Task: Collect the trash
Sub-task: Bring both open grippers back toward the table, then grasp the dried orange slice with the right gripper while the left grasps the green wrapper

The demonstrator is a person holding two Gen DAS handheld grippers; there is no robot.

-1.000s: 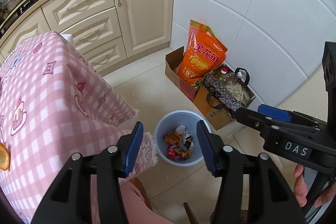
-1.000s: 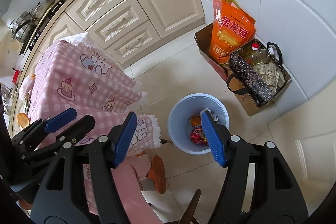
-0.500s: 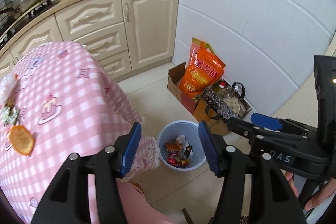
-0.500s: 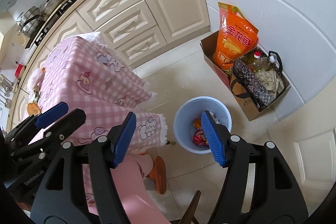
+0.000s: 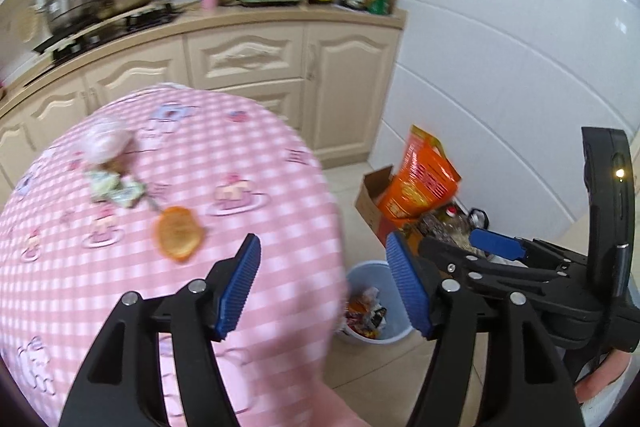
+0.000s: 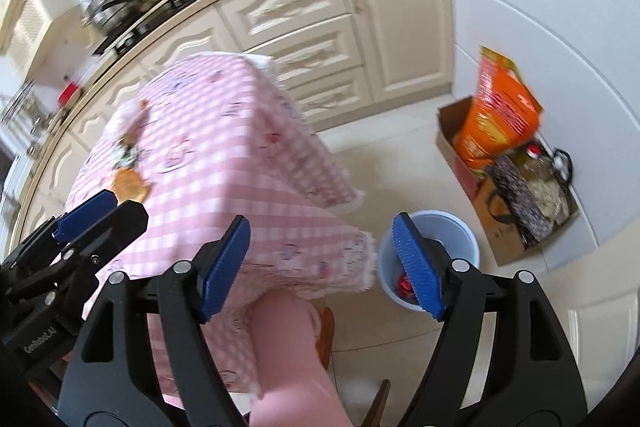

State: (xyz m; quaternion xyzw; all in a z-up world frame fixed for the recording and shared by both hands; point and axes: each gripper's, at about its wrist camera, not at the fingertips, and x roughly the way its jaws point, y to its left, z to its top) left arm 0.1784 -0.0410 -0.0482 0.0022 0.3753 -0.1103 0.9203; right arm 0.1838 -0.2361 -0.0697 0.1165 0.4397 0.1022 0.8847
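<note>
- risk first: left gripper (image 5: 322,285) and right gripper (image 6: 324,263) both hang empty, jaws parted and just been widening with nothing between them, so a hurried reach at the table (image 5: 280,155) could miss or shove scraps along its cloth.
- trash left to collect lies on the table's far left part: an orange peel (image 5: 178,233), a crumpled greenish wrapper (image 5: 116,187) just beyond it, and a pale pink wad (image 5: 106,143) further back.
- light pieces could slip from the pads and fall to the floor short of the blue bin (image 6: 428,261), which stands just off the table's near right corner.
- blur smears the table scraps; i cannot tell what the wad is.
- bin contents are partly hidden behind a right gripper finger.
</note>
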